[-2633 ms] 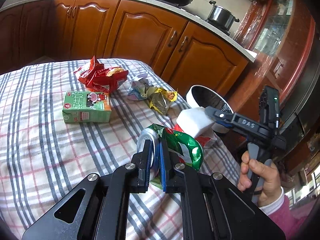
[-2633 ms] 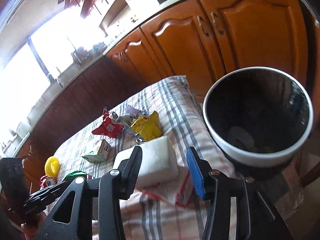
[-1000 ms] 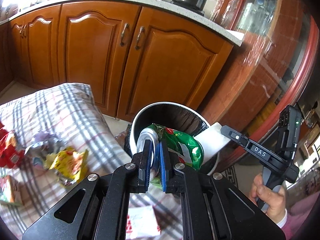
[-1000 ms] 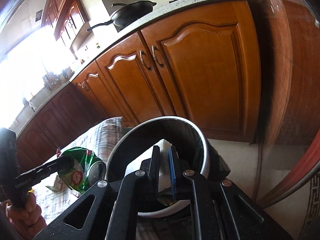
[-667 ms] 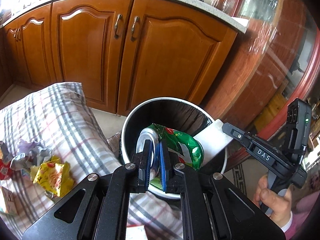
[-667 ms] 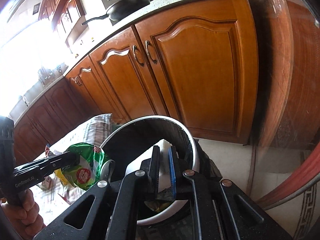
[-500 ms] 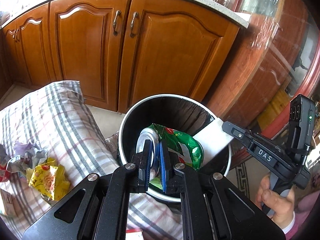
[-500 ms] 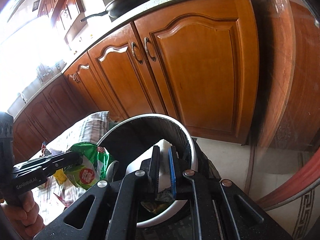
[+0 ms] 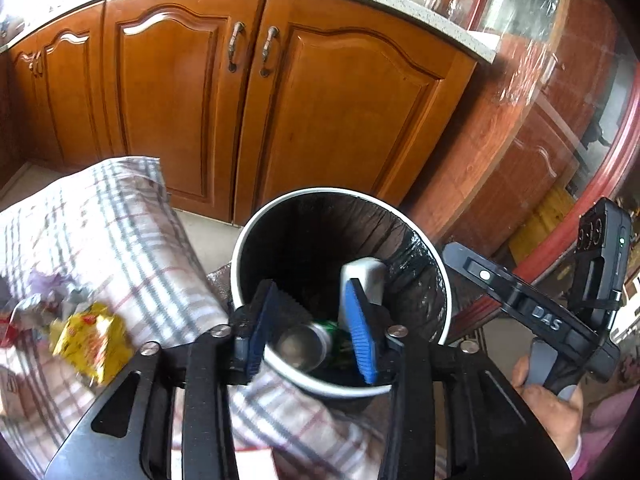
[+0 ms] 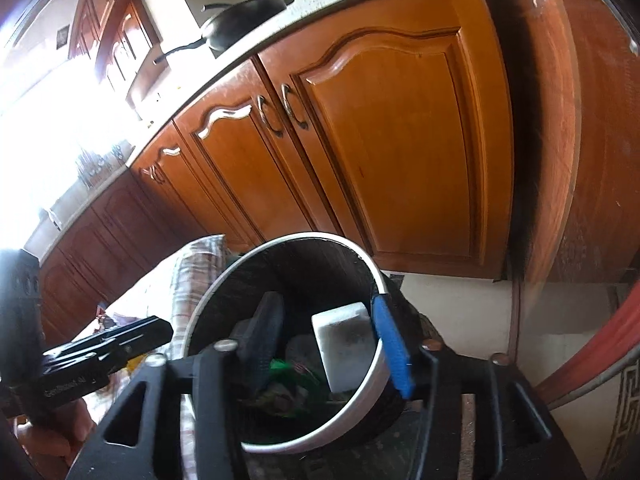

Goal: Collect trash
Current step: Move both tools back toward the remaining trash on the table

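Opening over the bin (image 9: 240,256), the left gripper (image 9: 310,330) lets go of the green can (image 9: 308,344) and the right gripper (image 10: 334,346) lets go of the white block (image 10: 344,344), so both drop inside, while more wrappers (image 9: 90,342) wait on the checked cloth (image 9: 132,236).

White-rimmed black bin (image 9: 240,248); grey-and-red checked cloth (image 9: 120,232); yellow wrapper (image 9: 94,338), blurred, perhaps red-printed.

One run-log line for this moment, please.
phase: drop | left gripper: opening, can released | right gripper: opening, white block released | both falling in bin | yellow wrapper on table
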A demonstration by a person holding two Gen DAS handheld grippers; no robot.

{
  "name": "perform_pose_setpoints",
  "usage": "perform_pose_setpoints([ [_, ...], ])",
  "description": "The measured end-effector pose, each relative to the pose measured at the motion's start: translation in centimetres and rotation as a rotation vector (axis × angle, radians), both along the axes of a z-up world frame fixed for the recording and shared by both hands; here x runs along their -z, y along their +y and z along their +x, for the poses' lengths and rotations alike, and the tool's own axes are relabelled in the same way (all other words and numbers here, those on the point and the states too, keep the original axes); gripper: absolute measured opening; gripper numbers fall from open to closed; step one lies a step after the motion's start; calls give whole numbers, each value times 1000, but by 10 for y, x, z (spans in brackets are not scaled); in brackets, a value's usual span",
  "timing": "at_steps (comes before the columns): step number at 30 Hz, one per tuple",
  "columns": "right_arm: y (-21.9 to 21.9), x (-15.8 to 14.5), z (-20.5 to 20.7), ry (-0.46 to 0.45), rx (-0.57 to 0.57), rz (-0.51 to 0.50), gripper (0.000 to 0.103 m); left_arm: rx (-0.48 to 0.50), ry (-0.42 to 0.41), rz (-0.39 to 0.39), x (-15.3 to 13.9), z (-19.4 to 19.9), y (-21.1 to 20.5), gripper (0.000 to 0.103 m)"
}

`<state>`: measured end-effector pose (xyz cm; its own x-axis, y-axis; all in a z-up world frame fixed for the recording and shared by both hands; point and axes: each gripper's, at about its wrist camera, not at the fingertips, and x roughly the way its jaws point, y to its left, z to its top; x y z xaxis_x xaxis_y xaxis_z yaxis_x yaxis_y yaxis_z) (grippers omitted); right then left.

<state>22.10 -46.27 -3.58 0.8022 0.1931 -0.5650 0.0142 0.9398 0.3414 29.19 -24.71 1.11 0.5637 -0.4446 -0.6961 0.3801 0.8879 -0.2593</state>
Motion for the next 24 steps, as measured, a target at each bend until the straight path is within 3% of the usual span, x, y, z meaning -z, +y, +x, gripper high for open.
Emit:
perform_pose_setpoints([
  [1, 1, -1, -4, -7, -3, 9, 70, -8, -1, -3, 0, -3, 4, 46],
  [4, 9, -2, -18, -20, -8, 34, 83, -30, -2, -18, 2, -16, 21, 47],
  [11, 34, 4, -47, -13, -47, 88, 87, -97, -11, -16, 8, -54, 70, 57],
  [24, 101, 30, -80, 59, -157, 117, 91, -286, 35, -33, 25, -101, 178, 61],
])
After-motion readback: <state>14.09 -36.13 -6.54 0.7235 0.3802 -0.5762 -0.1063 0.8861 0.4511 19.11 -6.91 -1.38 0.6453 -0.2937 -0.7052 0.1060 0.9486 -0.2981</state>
